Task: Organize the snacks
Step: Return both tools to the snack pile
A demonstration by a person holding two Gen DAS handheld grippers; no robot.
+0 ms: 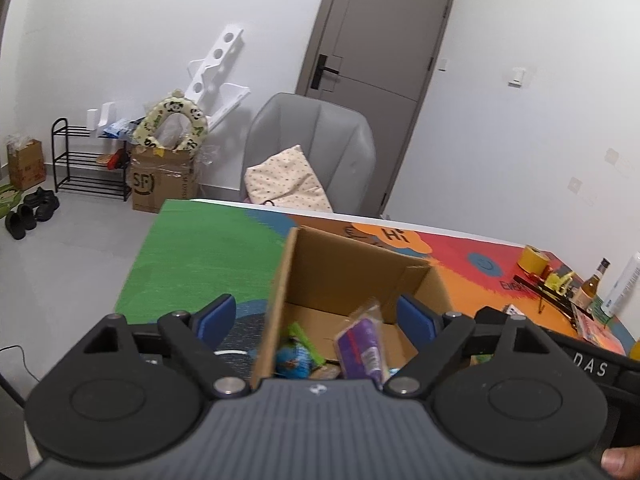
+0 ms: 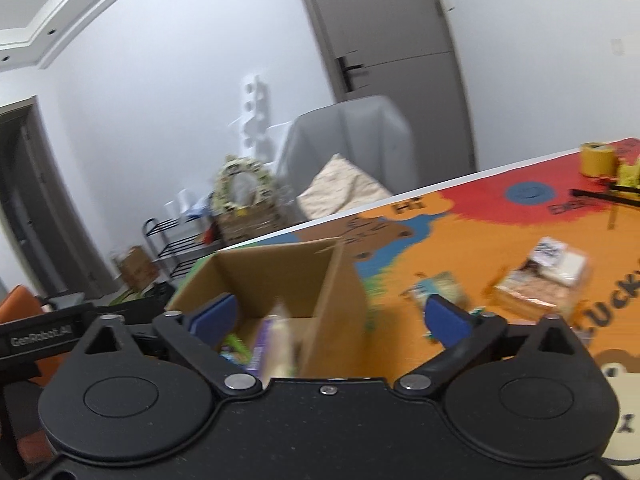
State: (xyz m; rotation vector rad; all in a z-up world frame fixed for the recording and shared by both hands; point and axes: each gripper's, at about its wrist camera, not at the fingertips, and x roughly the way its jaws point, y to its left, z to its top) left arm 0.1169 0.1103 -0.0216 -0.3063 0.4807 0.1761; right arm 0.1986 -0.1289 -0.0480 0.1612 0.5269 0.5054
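Observation:
An open cardboard box (image 1: 340, 264) stands on the colourful table mat (image 1: 200, 260). Inside it lie a purple snack packet (image 1: 360, 344) and a blue and green packet (image 1: 294, 360). My left gripper (image 1: 316, 316) is open above the box's near end, holding nothing. In the right wrist view the same box (image 2: 260, 276) holds a blurred purple and beige packet (image 2: 276, 340), which is clear of the pads. My right gripper (image 2: 330, 316) is wide open over the box's right wall. More snack packs (image 2: 536, 280) and a small packet (image 2: 440, 292) lie on the mat to the right.
A yellow tape roll (image 1: 534, 258), a glass bottle (image 1: 592, 286) and a white bottle (image 1: 624, 284) stand at the table's right end. A grey chair (image 1: 312, 140) with a cushion is behind the table. A thumb (image 1: 616, 460) shows at the lower right.

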